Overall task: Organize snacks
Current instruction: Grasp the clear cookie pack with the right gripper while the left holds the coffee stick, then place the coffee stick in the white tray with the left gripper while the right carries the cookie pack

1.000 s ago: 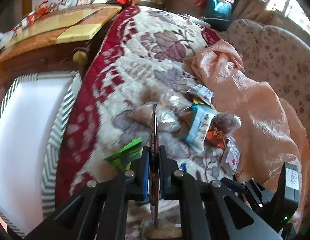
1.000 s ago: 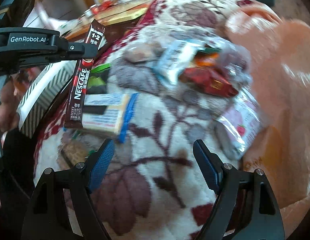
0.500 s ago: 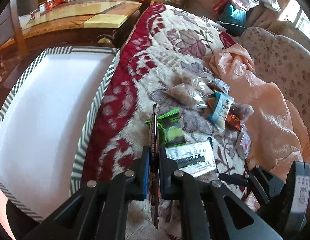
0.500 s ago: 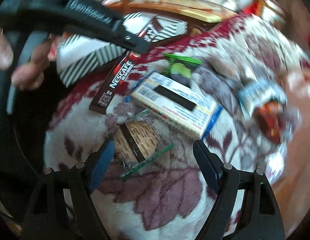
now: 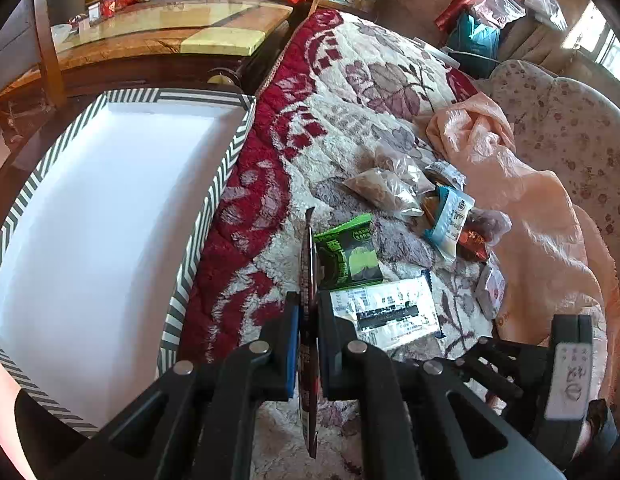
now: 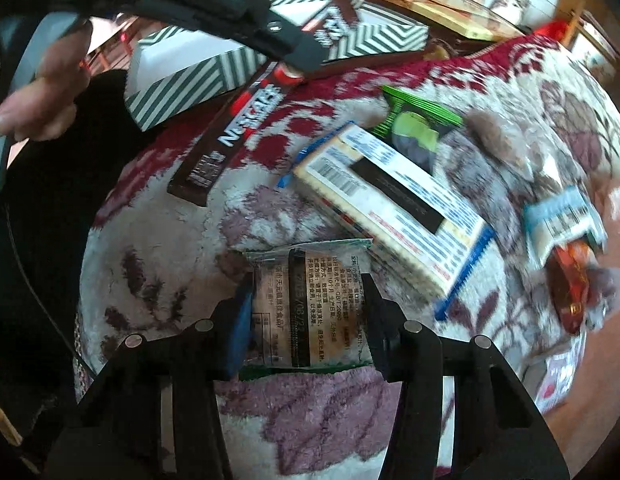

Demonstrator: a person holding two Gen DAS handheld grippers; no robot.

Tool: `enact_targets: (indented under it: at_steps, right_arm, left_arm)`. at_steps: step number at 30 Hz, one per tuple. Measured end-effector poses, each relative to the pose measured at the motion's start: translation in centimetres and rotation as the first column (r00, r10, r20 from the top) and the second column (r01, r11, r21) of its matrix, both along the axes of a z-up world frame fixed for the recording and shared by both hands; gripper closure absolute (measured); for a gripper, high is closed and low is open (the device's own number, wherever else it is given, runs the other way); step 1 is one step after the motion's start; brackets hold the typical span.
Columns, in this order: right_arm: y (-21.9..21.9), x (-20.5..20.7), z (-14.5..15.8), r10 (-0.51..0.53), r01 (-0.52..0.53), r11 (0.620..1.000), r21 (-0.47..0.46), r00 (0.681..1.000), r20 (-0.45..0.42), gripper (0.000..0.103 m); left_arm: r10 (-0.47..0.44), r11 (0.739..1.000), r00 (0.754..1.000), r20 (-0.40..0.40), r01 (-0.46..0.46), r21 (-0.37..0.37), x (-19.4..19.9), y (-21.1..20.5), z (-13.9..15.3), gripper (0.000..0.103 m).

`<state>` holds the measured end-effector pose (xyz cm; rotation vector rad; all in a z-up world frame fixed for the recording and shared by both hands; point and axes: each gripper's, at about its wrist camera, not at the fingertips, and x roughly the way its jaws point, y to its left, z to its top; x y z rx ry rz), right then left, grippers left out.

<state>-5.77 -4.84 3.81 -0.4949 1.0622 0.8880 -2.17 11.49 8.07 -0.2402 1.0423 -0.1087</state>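
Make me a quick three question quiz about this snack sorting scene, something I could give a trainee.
1. True or false: the striped box already has snacks in it.
2. The left gripper is shut on which item? A) green packet B) dark coffee stick C) blue-edged cracker pack
3. What lies between the fingers of the right gripper?

Key
1. False: the inside that shows is bare white.
2. B, the coffee stick, seen edge-on in the left wrist view.
3. A clear-wrapped brown snack packet lying on the floral blanket; the jaws have just been closing around it.
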Motion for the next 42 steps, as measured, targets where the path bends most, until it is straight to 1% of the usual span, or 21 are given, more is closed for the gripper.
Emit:
enact_targets:
  at_steps: [4, 8, 12, 15, 22, 31, 37, 42]
  right_arm:
    - [-1.0, -0.2, 1.0, -0.06, 0.059, 0.998, 0.037, 0.998, 0.006, 0.054]
    - [-1.2, 1.1, 2.0, -0.133, 0.131, 0.988, 0.081, 0.991, 0.022, 0.054]
    - [-0.4, 2.6, 3.0, -0.206, 0.201, 0.974, 0.107, 0.978, 0.042, 0.054]
    - [-0.1, 3.7, 3.5, -0.236, 0.23, 0.966, 0.12, 0.971, 0.042, 0.054]
    - [0.8, 3.9, 4.3, -0.242, 0.234, 0.964, 0.127, 0.969, 0.055, 0.054]
    - [2.8, 3.9, 4.7, -0.216, 0.208, 0.969, 0.13, 0.975, 0.048, 0.054]
    - [4.9, 4.3, 5.0, -0.189, 0.182, 0.975, 0.132, 0.981, 0.044, 0.054]
    - [7.5, 4.9, 5.4, -0.152, 0.145, 0.98, 0.137, 0.988, 0.039, 0.054]
  left_arm:
    - [0.005, 1.0, 1.0, 0.014, -0.006, 0.023, -0.3, -0.1, 0.5, 0.093]
    - [0.01, 0.999, 1.0, 0.024, -0.011, 0.041, -0.4, -0.2, 0.9, 0.093]
    - [0.013, 0.999, 0.999, 0.039, -0.015, 0.052, -0.8, -0.2, 1.5, 0.093]
    - [0.017, 0.998, 0.999, 0.05, -0.02, 0.057, -1.0, 0.0, 2.0, 0.093]
    - [0.049, 0.996, 0.996, 0.072, -0.054, 0.064, -1.6, 1.1, 2.9, 0.093]
    - [0.102, 0.992, 0.991, 0.092, -0.109, 0.069, -2.3, 3.4, 3.6, 0.093]
    - [0.152, 0.985, 0.984, 0.096, -0.159, 0.069, -2.3, 5.7, 3.8, 0.093]
    - [0.202, 0.975, 0.975, 0.089, -0.209, 0.071, -2.1, 8.3, 3.5, 0.093]
